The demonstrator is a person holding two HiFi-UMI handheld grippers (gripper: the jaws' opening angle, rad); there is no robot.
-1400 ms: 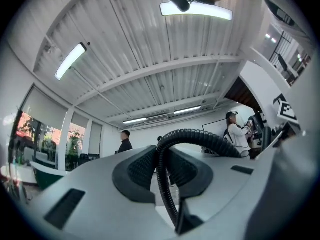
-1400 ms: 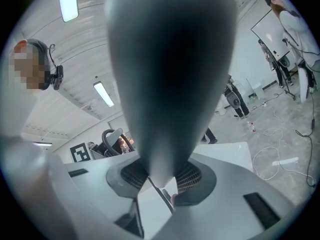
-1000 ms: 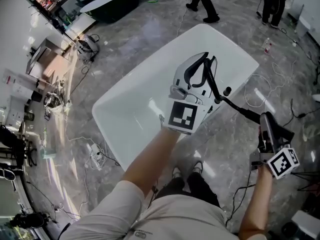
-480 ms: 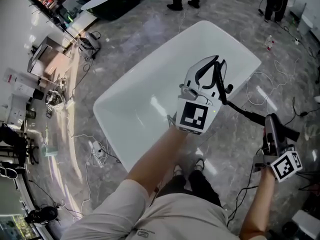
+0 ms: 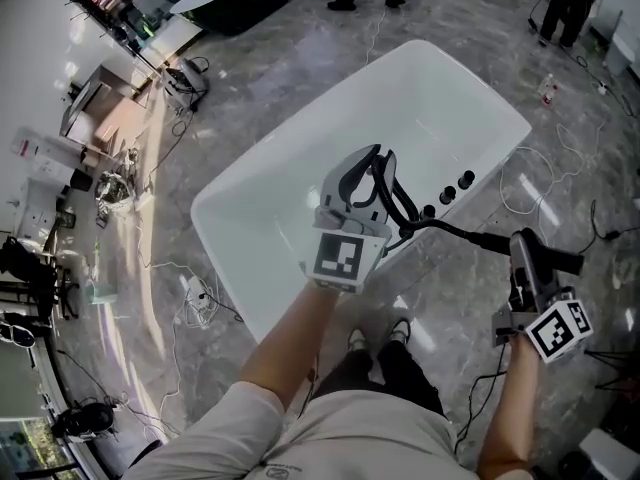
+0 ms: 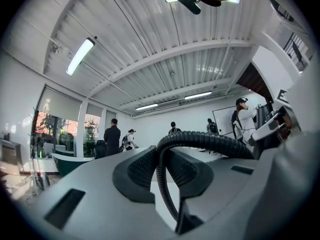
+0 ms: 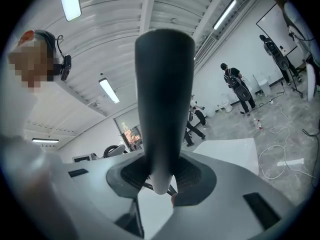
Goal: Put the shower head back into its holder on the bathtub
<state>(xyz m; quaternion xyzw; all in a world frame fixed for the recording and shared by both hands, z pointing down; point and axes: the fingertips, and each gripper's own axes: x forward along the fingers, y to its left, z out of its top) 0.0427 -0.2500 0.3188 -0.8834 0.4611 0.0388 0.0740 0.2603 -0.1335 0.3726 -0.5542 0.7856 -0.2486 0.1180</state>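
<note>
Shower head: we held its handle clamped in our right gripper, outside the bathtub and near the rim fittings. Hose: pinched in our left gripper over the tub. Step: carrying back; next, we judged, lining up with the holder, which we could not pick out.

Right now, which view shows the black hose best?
Head view: the hose runs from the left tool toward the shower head in the right tool. Left gripper view shows only a ribbed loop between its jaws; right gripper view shows mostly the shower head.
</note>
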